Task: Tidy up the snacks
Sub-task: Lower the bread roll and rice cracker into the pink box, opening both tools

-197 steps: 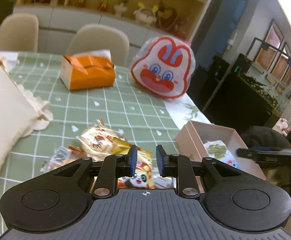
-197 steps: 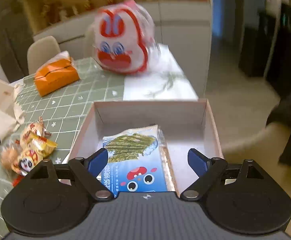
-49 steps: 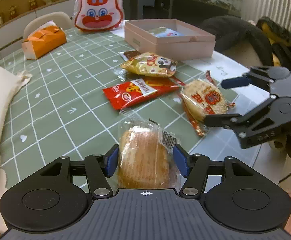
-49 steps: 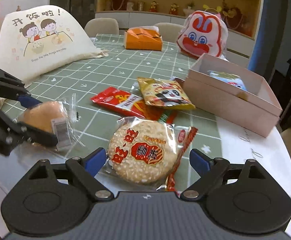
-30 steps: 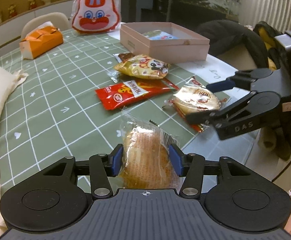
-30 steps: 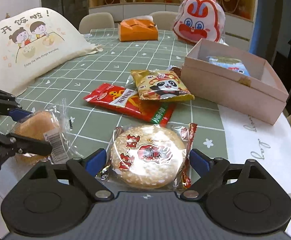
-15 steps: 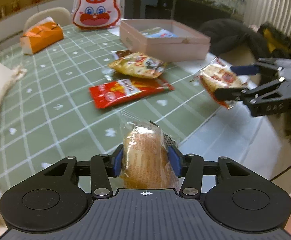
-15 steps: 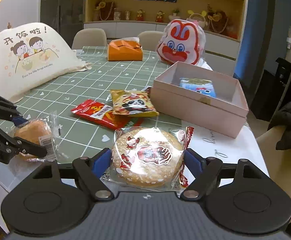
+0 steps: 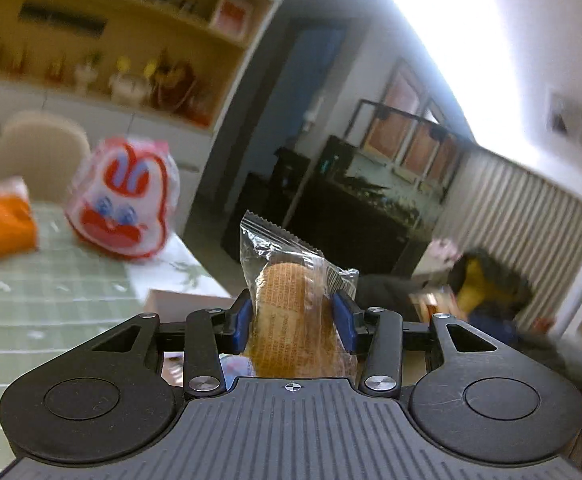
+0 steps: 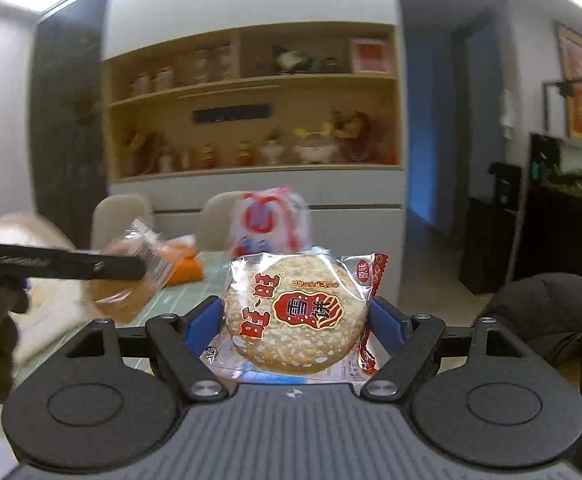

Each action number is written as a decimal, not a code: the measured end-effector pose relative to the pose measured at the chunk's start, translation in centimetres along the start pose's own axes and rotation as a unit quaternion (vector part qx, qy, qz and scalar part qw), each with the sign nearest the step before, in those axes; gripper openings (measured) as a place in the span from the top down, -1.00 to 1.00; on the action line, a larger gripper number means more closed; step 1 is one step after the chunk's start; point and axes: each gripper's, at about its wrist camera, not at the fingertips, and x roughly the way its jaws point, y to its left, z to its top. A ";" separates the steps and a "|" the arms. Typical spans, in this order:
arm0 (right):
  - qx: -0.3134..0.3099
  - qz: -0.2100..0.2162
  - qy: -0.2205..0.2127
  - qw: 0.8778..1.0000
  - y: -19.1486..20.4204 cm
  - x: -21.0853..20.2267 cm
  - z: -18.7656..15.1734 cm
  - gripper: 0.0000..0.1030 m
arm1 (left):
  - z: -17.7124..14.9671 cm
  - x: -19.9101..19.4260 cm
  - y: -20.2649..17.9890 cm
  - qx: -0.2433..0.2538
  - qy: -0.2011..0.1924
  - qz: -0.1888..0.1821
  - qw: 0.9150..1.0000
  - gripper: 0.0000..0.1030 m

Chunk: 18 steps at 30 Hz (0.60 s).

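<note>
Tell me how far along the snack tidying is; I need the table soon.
Midway, judging by these views. In hand: the left gripper is shut on a clear-wrapped golden round bun, and the right gripper is shut on a clear-wrapped sesame rice cracker with red lettering, both lifted. Left: setting both down. Only a corner of the pale pink box shows, so its contents cannot be judged.

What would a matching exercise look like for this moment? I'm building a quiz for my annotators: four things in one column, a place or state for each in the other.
Things:
1. wrapped bun
2. rice cracker
3. rabbit-face bag
4. orange box

Places or states:
A. clamped in the right hand-held gripper
B. at the left edge of the left wrist view
C. clamped in the left hand-held gripper
D. upright on the table, beside the orange box

Pairs: 1-C, 2-A, 3-D, 4-B
</note>
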 end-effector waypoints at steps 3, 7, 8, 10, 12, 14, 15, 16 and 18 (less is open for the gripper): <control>0.016 -0.017 0.017 1.000 -2.0 3.1 0.4 -0.55 | -0.3 7.3 2.5 -0.065 0.052 -0.012 0.996 0.08; 0.022 -0.033 0.044 0.998 -4.1 7.3 -0.4 -0.55 | -2.7 13.2 4.9 -0.069 0.108 0.040 0.991 0.08; 0.027 -0.033 0.051 0.998 -4.5 8.1 -0.5 -0.55 | -2.8 13.1 5.2 -0.067 0.101 0.035 0.992 0.08; 0.041 -0.026 0.064 0.997 -5.3 9.8 -0.5 -0.55 | -2.5 11.7 6.1 -0.077 0.072 0.031 0.994 0.08; 0.054 -0.013 0.067 0.996 -5.8 11.5 -0.1 -0.56 | -2.2 9.4 6.8 -0.080 0.050 0.036 0.995 0.08; 0.081 0.007 0.068 0.994 -6.1 13.9 0.7 -0.56 | -2.1 6.8 7.4 -0.079 0.034 0.049 0.995 0.08; 0.097 0.022 0.072 0.992 -6.2 15.2 1.2 -0.58 | -1.9 5.9 7.8 -0.079 0.029 0.056 0.995 0.08; 0.109 0.035 0.076 0.990 -6.0 16.7 1.6 -0.64 | -2.1 4.7 8.2 -0.080 0.026 0.065 0.994 0.08; 0.130 0.052 0.103 0.985 -6.0 20.7 1.8 -0.76 | -2.5 2.2 8.7 -0.082 0.028 0.079 0.993 0.08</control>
